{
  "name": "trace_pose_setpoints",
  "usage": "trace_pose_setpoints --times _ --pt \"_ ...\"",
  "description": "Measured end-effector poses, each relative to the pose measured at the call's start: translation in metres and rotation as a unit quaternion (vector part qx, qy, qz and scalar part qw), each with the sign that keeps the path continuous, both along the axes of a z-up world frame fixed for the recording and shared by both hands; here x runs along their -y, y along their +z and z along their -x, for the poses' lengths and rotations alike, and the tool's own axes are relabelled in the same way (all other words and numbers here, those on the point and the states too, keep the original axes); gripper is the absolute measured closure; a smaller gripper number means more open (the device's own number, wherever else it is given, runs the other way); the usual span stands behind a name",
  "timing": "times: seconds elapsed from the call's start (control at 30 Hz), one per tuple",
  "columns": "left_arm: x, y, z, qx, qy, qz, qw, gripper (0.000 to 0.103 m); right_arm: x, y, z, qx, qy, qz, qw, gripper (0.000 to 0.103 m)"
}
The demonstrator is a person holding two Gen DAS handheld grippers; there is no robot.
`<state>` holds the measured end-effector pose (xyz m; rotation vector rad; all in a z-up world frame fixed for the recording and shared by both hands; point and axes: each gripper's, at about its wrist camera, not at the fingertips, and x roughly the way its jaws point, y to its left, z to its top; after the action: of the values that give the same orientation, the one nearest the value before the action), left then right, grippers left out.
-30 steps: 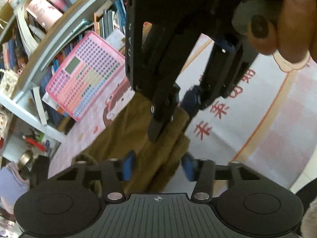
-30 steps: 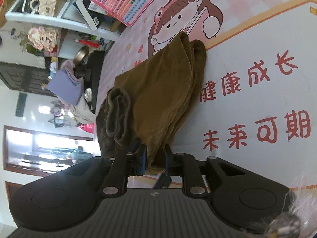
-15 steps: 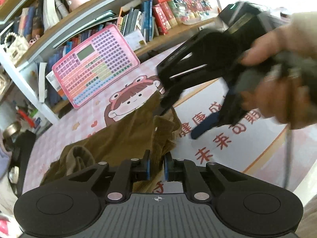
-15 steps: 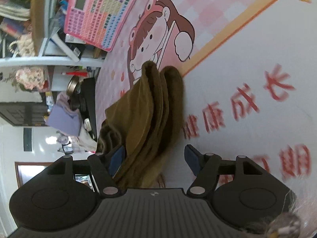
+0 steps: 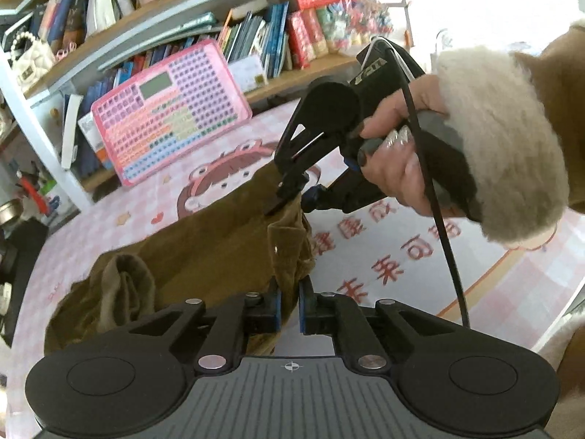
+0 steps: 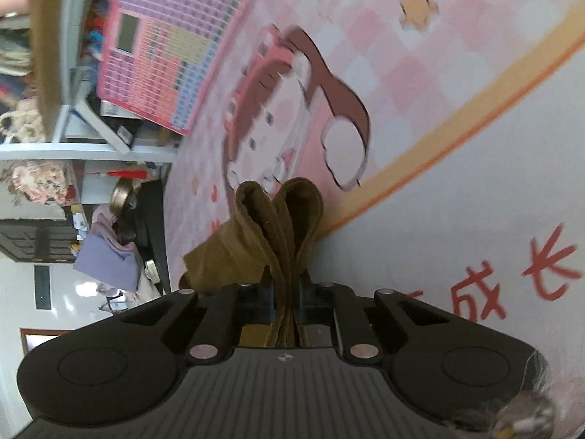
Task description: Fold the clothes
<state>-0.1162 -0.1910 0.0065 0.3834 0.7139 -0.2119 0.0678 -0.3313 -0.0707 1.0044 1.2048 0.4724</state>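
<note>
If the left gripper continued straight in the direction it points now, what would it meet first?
The left gripper already pinches the brown garment, so more of that cloth lies directly ahead. Beyond it the right gripper holds the same edge; depth there is unclear.

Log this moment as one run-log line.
task: fold clothes | left gripper: shut on brown garment edge | right gripper: closing, pinching garment's bunched folds | surface: cartoon mat | fold: not yet done

We hold the left gripper (image 5: 289, 305) angled downward, its jaws nearly together on cloth; our right hand (image 5: 398, 157) grips the right gripper (image 6: 286, 301), whose jaws are closing on cloth.
</note>
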Motion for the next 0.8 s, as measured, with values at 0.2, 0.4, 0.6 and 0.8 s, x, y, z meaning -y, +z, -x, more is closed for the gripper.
trace_pose_setpoints --times 0.2,0.4,0.6,0.8 --pt "0.011 0.009 0.0 0.015 -0.033 0.042 0.9985 0.096 0.026 0.019 0.005 0.032 -0.014 0.027 0.999 0.093" --pt "0.012 0.01 0.005 0.019 -0.046 0.075 0.996 0.097 0.043 0.024 0.017 0.033 -0.029 0.038 0.998 0.093" --pt "-0.018 0.03 0.015 0.05 -0.018 0.128 0.9903 0.097 0.007 0.071 0.015 0.099 -0.003 0.029 0.995 0.093" --pt "-0.07 0.046 0.027 0.079 0.036 0.188 0.9783 0.097 -0.06 0.115 0.013 0.16 0.045 0.044 0.985 0.093"
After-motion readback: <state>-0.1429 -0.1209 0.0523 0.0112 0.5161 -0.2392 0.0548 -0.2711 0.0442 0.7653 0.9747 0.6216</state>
